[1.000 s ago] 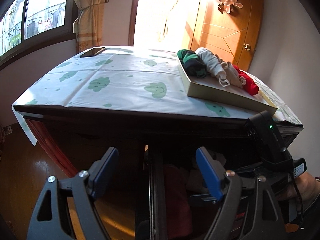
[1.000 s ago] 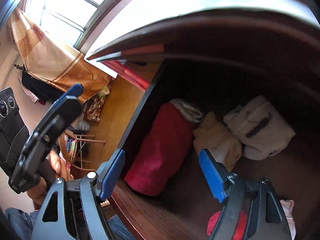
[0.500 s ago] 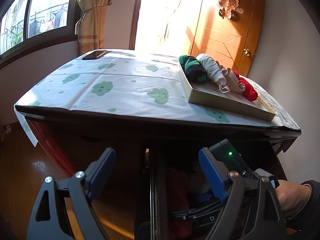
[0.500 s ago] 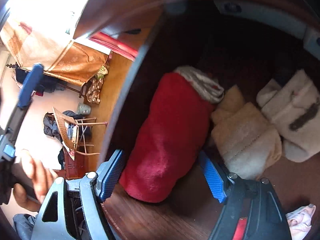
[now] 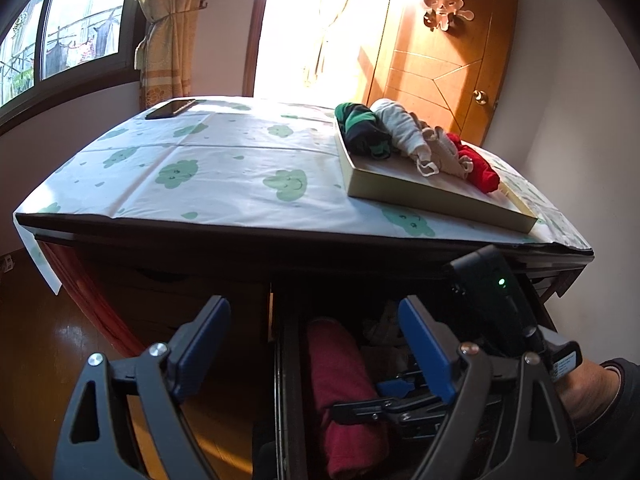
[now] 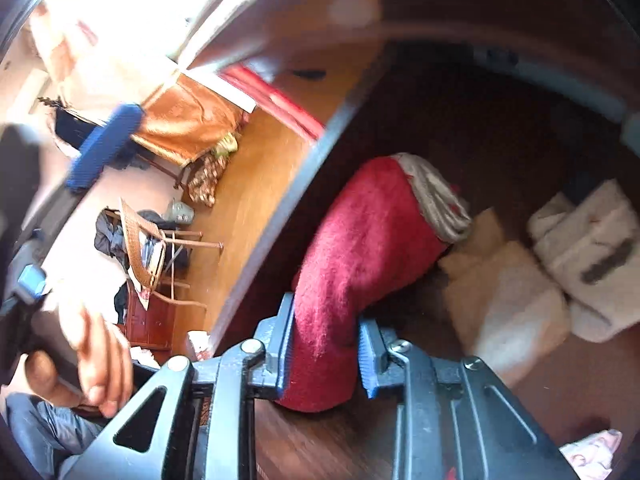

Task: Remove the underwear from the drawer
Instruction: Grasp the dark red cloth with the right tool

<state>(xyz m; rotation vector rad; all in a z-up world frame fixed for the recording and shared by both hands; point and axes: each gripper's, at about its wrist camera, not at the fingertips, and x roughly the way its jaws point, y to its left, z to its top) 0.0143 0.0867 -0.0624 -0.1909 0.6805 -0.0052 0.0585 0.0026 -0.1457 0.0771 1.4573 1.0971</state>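
Note:
The open drawer [image 6: 304,184] holds a red rolled underwear [image 6: 372,232] along its left side. My right gripper [image 6: 325,320] has its jaws closing on the near end of this roll, and the blue pads pinch the cloth from both sides. In the left wrist view the same red roll [image 5: 340,380] lies in the drawer [image 5: 286,380], with the right gripper [image 5: 384,400] reaching in from the right. My left gripper [image 5: 310,312] hovers open above the drawer front, nothing between its fingers.
A cream folded garment [image 6: 508,292] and a white one [image 6: 592,248] lie beside the red roll. On the table's cloud-print cloth stands a tray [image 5: 420,196] with several rolled garments, and a phone [image 5: 170,109] lies at the far left. A hand [image 6: 92,344] holds the left gripper.
The right gripper's jaws have gone from wide apart to closed on the near end of the red roll, after reaching deeper into the drawer. The left gripper has barely moved.

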